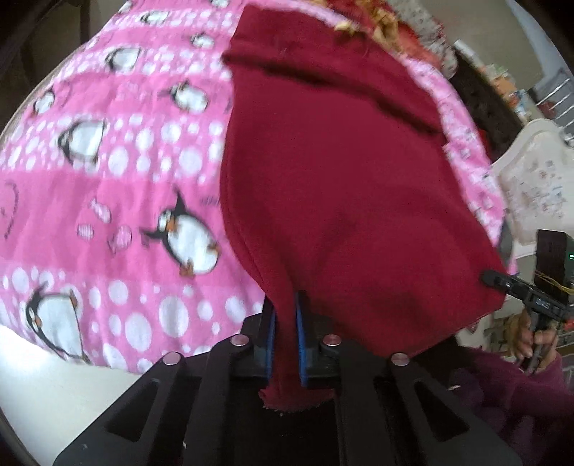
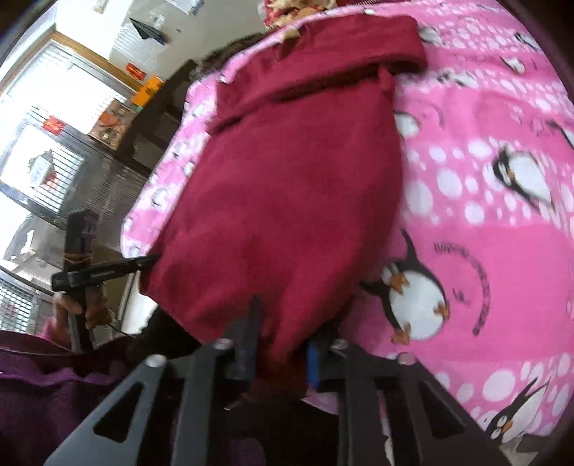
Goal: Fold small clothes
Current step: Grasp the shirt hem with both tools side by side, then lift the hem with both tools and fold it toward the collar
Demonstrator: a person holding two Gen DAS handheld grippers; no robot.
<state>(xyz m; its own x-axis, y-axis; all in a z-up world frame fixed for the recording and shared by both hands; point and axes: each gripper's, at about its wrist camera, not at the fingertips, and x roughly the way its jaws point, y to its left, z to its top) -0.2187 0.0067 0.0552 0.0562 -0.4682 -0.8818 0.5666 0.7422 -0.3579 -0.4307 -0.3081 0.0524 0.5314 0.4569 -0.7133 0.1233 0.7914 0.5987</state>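
Note:
A dark red fleece garment (image 1: 340,172) lies on a pink penguin-print blanket (image 1: 107,179), its near end lifted. My left gripper (image 1: 286,322) is shut on one near corner of the garment, cloth pinched between its blue pads. My right gripper (image 2: 283,344) is shut on the other near corner of the same garment (image 2: 287,186). The right gripper also shows at the right edge of the left wrist view (image 1: 502,279), touching the garment's edge. The left gripper shows in the right wrist view (image 2: 143,263), at the garment's left edge. The far end is folded over.
The pink blanket (image 2: 484,215) covers the surface under the garment. A red and yellow patterned cloth (image 1: 376,21) lies at the blanket's far edge. A white patterned piece of furniture (image 1: 531,179) stands to the right. Shelves and a window (image 2: 53,125) are beyond the left edge.

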